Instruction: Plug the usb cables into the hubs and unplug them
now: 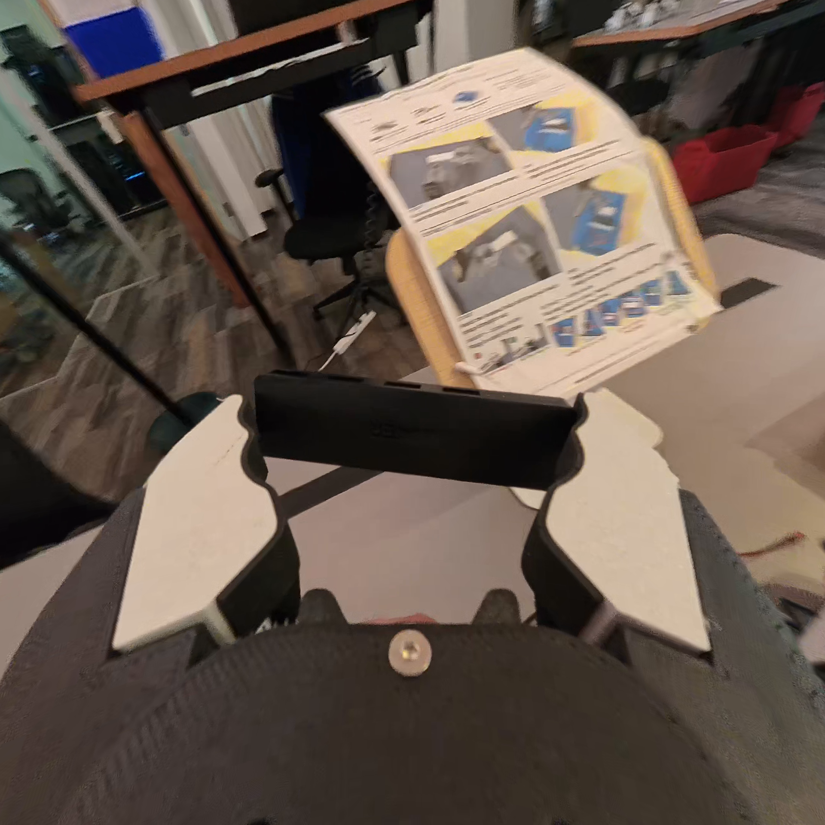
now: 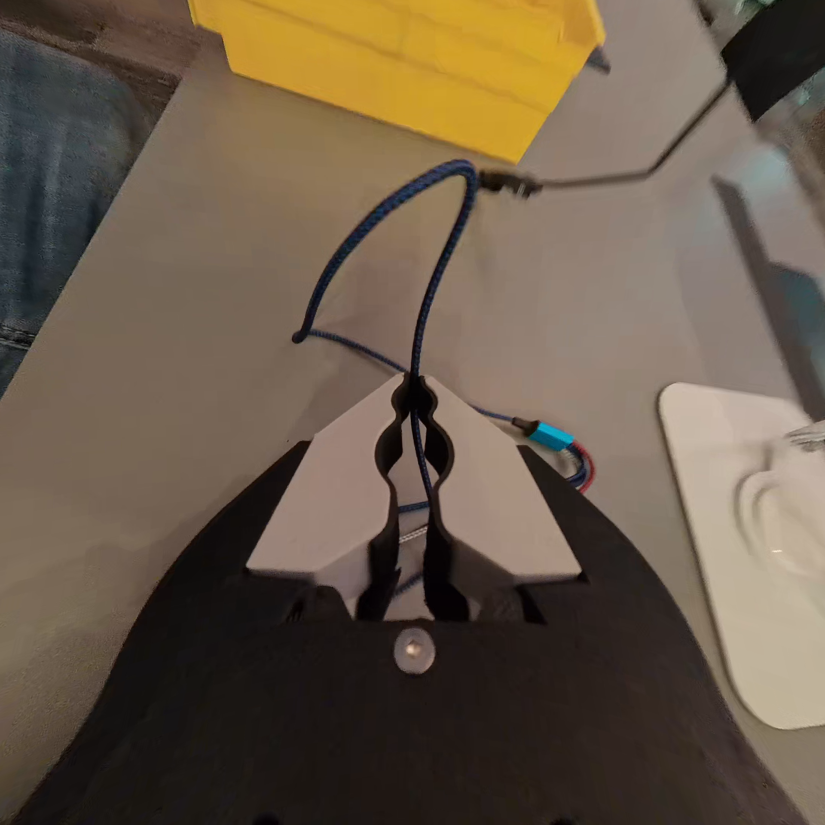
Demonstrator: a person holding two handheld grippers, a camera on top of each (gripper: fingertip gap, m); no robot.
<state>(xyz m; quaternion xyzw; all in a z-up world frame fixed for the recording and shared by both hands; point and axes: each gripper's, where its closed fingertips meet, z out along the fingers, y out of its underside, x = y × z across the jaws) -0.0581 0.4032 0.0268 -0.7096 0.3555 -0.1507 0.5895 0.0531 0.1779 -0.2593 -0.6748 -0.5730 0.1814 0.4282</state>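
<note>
We are working over a grey bench (image 2: 223, 268) with a yellow bin (image 2: 402, 67) at its far end. Our left tool (image 1: 413, 439) is spread wide and is squeezing a black hub (image 1: 415, 428) by its ends, up in the air. Our right tool (image 2: 413, 393) is nearly closed and is pinching a blue cable (image 2: 428, 290) partway along, not at its plug (image 2: 549, 435). The plug is lying on the bench, so the floppy cable might miss the hub.

Dim warm light, motion blur, edge distortion
</note>
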